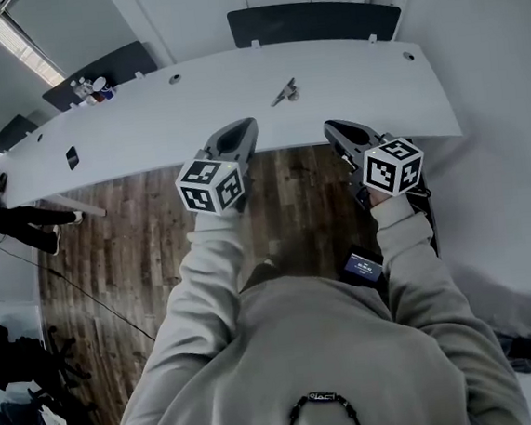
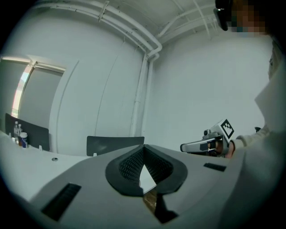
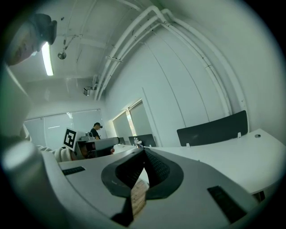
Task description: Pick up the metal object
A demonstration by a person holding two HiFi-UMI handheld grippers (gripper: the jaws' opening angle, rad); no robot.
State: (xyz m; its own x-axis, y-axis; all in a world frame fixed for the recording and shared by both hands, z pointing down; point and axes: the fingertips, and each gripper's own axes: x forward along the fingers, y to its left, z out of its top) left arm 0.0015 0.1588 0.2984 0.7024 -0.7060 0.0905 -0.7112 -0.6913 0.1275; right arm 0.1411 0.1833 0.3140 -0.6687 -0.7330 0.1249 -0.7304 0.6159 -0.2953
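**Metal object lies mid-counter, both tools clenched and empty short of it**

At the counter's (image 1: 190, 111) far left corner stands a small cluster of bottles (image 1: 91, 88); what is in them cannot be made out. Further toward the near edge on that side lies a small dark flat item (image 1: 72, 157).

The left tool (image 1: 246, 125) is held at the counter's near edge, its jaws pressed together at the tips with nothing between them. It points across the counter toward the far edge.

The metal object (image 1: 285, 91) rests on the counter about midway between the near and far edges, a little right of the middle of its length. Its long axis runs on a diagonal, from near-left to far-right; it is too small to tell one end from the other. It lies beyond both tools, between their lines, touching neither.

The right tool (image 1: 330, 126) is also at the near edge, jaws clenched and empty.
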